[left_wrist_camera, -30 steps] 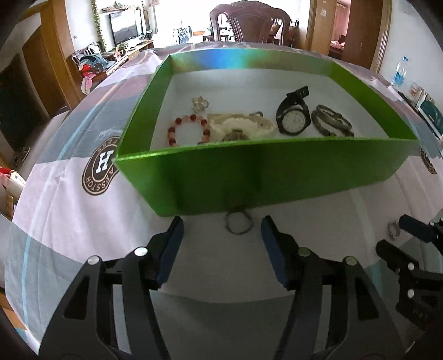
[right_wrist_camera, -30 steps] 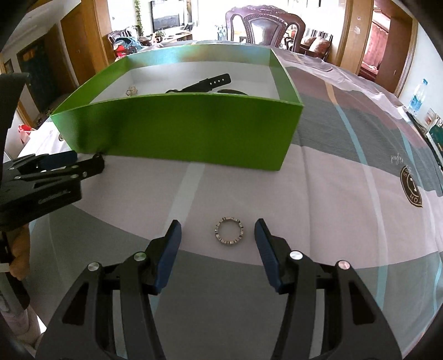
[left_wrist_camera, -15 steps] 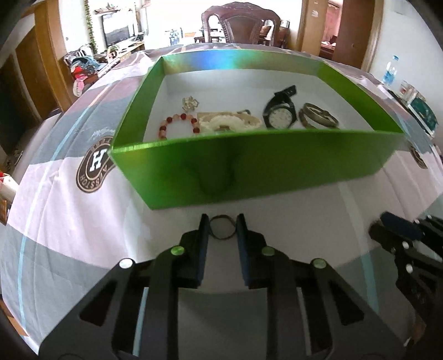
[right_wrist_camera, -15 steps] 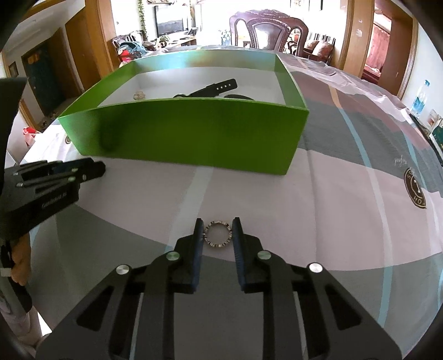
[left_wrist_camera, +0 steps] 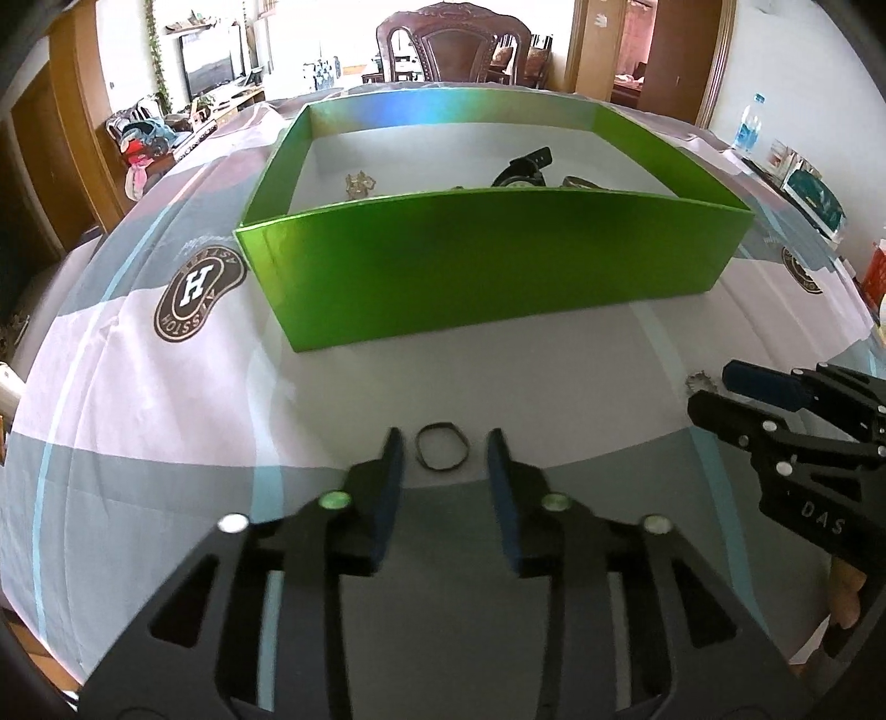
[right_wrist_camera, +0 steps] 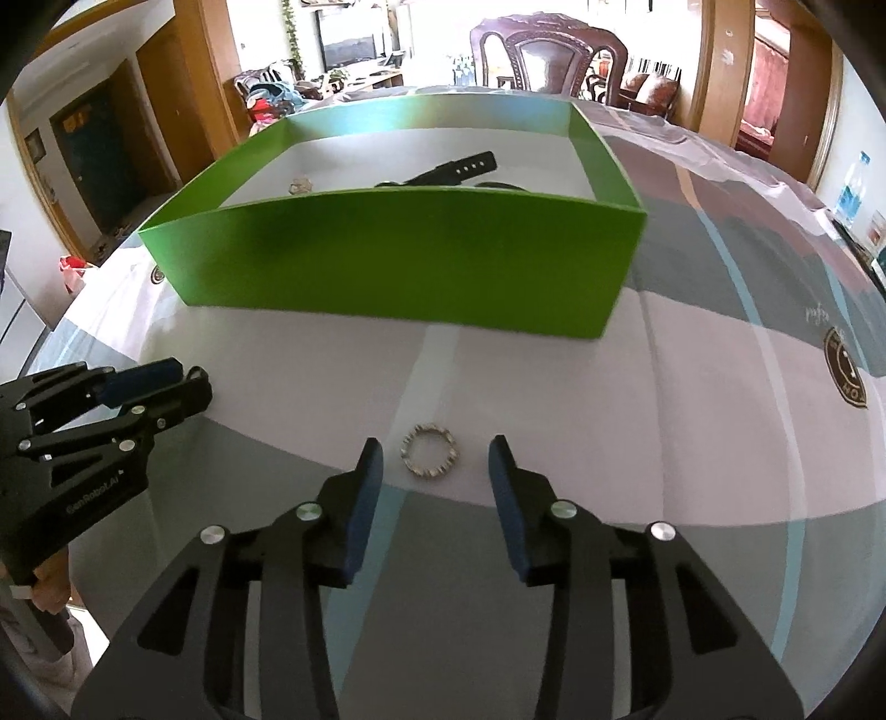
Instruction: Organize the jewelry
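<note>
Rings on tablecloth, one between each gripper's parted fingers; neither gripped.

Left gripper (left_wrist_camera: 441, 457) brackets dark oval band (left_wrist_camera: 442, 454), long axis crosswise; right gripper (right_wrist_camera: 433, 459) brackets studded ring (right_wrist_camera: 431, 458). Green box (right_wrist_camera: 410, 260) lies ahead, well apart.

Surface (left_wrist_camera: 166, 387) covered w/ cloth in grey, white & mauve blocks, pale blue lines, round brown "H" logo (left_wrist_camera: 198, 292). Dark carved wooden chair (left_wrist_camera: 453, 50) at far end. TV (left_wrist_camera: 207, 61) on low cabinet at back left, green vine (left_wrist_camera: 156, 55) hanging beside it. Wooden door frames (left_wrist_camera: 714, 61) on right, white walls. Water bottle (left_wrist_camera: 746, 128) far right. Bright daylight thru the back of the room.
</note>
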